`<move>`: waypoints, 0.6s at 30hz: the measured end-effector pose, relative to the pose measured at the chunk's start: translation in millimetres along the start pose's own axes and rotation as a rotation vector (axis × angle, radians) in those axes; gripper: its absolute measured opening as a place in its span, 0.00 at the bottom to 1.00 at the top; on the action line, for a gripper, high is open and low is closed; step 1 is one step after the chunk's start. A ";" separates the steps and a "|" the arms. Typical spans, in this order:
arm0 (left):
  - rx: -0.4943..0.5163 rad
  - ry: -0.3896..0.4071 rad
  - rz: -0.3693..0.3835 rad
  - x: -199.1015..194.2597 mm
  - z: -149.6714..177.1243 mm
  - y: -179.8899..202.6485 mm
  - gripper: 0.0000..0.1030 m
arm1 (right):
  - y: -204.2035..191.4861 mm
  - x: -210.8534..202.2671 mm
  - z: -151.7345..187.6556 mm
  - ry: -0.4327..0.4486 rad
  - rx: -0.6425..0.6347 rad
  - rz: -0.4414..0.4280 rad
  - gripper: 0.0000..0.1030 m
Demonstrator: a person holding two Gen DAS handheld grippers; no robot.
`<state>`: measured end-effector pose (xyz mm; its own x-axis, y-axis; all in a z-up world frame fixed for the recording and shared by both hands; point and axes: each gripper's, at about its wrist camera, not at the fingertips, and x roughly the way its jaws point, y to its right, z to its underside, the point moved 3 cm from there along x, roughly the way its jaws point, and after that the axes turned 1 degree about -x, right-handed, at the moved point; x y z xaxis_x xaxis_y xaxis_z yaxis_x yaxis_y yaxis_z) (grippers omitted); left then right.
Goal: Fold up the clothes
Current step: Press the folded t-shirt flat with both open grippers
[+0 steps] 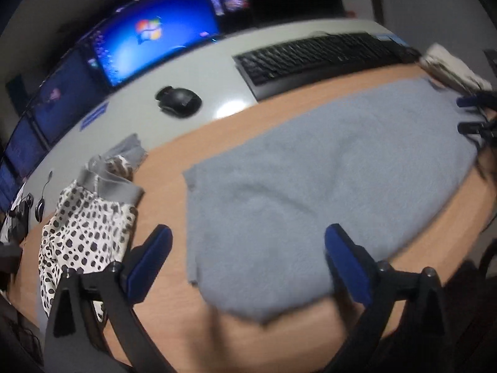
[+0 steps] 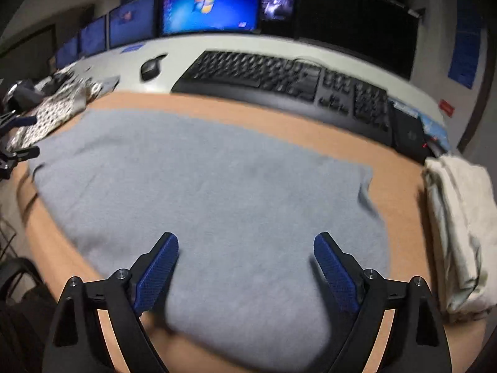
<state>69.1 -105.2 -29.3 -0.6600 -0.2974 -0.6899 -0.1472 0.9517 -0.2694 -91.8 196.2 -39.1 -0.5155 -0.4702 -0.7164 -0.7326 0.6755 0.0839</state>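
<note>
Right wrist: gripper (image 2: 245, 267) wide open, empty, over grey garment (image 2: 202, 180) near edge.

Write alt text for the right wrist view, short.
The right gripper, its blue fingers wide open and holding nothing, hovers over the near edge of a grey garment spread flat on a wooden table. Behind are a black keyboard, a mouse and monitors; a spotted garment lies far left, a cream one right.

Both wrist views look down, close, sharing the grey garment (image 1: 310, 192).
</note>
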 end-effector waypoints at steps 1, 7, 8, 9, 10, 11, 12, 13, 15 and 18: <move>0.012 -0.020 0.006 3.5 5.9 3.2 0.96 | 0.8 1.9 6.0 -0.013 0.010 -0.004 0.87; -0.013 -0.066 0.011 11.0 25.1 4.5 0.96 | 18.0 -33.2 21.9 0.055 0.150 -0.032 0.87; -0.021 -0.059 0.003 7.8 24.3 2.8 0.96 | 22.8 -38.1 24.1 0.064 0.179 -0.053 0.87; -0.019 -0.040 -0.011 2.9 23.2 2.6 0.96 | 27.6 -42.3 28.7 0.061 0.202 -0.081 0.87; -0.018 -0.022 -0.024 -2.1 22.1 2.4 0.96 | 31.3 -45.7 33.0 0.058 0.219 -0.101 0.87; -0.014 -0.005 -0.038 -6.6 20.7 3.1 0.96 | 30.5 -45.6 37.0 0.051 0.214 -0.090 0.87; -0.011 0.002 -0.048 -9.4 18.8 5.0 0.96 | 27.6 -44.0 41.7 0.045 0.205 -0.077 0.87; -0.015 -0.001 -0.049 -10.8 16.8 6.8 0.96 | 24.6 -42.1 45.9 0.037 0.197 -0.065 0.87; -0.033 0.002 -0.037 -12.8 9.1 9.9 0.96 | 17.7 -37.4 49.5 0.020 0.161 -0.025 0.87; -0.042 0.013 -0.022 -14.5 -7.6 14.3 0.96 | 21.0 -46.6 49.4 0.038 0.202 -0.012 0.87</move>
<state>71.0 -86.7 -18.1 -0.6660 -0.3176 -0.6750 -0.1925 0.9474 -0.2558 -61.2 260.4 -38.1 -0.5263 -0.4975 -0.6896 -0.6369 0.7680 -0.0681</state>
